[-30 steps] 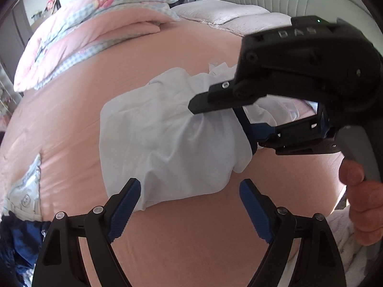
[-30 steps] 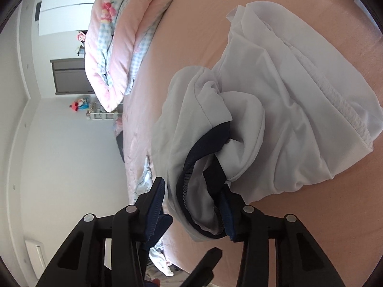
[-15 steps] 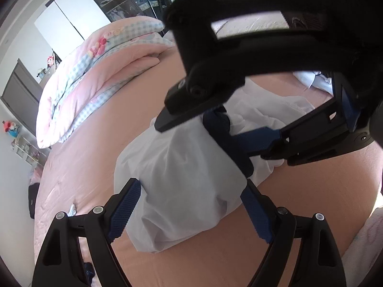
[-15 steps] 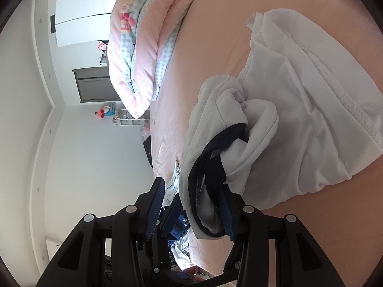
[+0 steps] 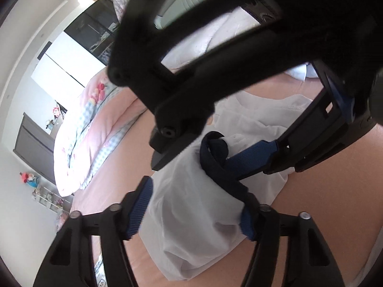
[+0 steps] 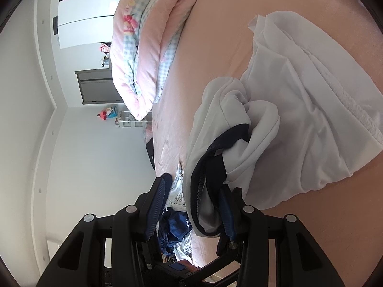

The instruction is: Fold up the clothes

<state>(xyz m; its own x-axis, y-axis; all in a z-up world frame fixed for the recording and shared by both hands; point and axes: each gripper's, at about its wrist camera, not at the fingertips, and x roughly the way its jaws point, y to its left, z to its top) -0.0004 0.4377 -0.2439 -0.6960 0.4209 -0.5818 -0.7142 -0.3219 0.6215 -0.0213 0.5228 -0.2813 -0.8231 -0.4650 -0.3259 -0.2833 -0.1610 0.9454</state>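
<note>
Lying bunched on the pink bed (image 6: 239, 47), white garment (image 5: 191, 205), its navy-trimmed edge (image 6: 210, 167) draped over one finger of the spread right gripper (image 6: 191, 205), sitting between the left gripper (image 5: 196, 210)'s parted fingers.

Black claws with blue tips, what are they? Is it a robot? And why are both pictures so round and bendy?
It is not a robot. A person holds two grabber tools, one in each hand. Each tool has a small camera that looks out along its two fingers, and its wide lens bends the picture. One picture comes from the left gripper and the other from the right gripper. The big black shape in the left picture is the right tool, seen up close. A crumpled white garment with a navy collar lies on a bed with a pink sheet, and a pink quilt lies further back. Both tools are open. The collar rests against one finger of the right tool.
</note>
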